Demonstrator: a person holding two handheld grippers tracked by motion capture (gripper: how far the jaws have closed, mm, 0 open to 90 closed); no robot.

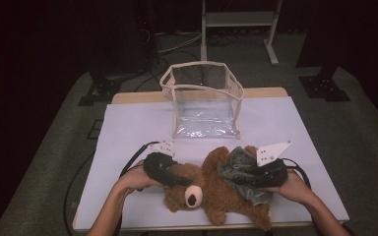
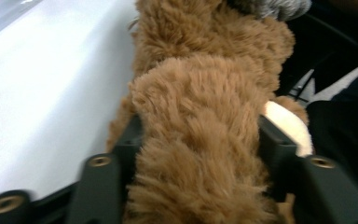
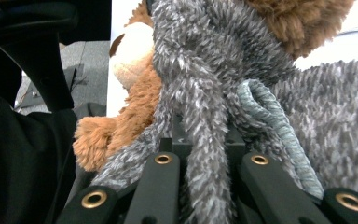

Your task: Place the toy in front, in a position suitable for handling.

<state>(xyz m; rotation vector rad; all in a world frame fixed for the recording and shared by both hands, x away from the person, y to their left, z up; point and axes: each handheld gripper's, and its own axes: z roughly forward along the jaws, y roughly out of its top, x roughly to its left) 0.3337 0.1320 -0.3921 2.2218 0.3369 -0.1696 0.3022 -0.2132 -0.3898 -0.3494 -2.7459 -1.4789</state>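
A brown teddy bear (image 1: 216, 189) lies on its back near the table's front edge, its cream snout (image 1: 193, 195) toward me. A fuzzy grey garment (image 1: 241, 172) with a ribbed hem (image 3: 272, 121) covers part of its body. My left gripper (image 1: 177, 179) is shut on the bear's brown limb (image 2: 198, 154), the plush squeezed between both jaws. My right gripper (image 1: 251, 177) is shut on a fold of the grey garment (image 3: 205, 154) at the bear's right side.
A clear plastic bag with cream trim (image 1: 202, 98) stands open at the back middle of the white table (image 1: 133, 128). Black cables (image 1: 133, 160) trail from the grippers. Dark stands and a white frame (image 1: 238, 24) sit on the floor behind.
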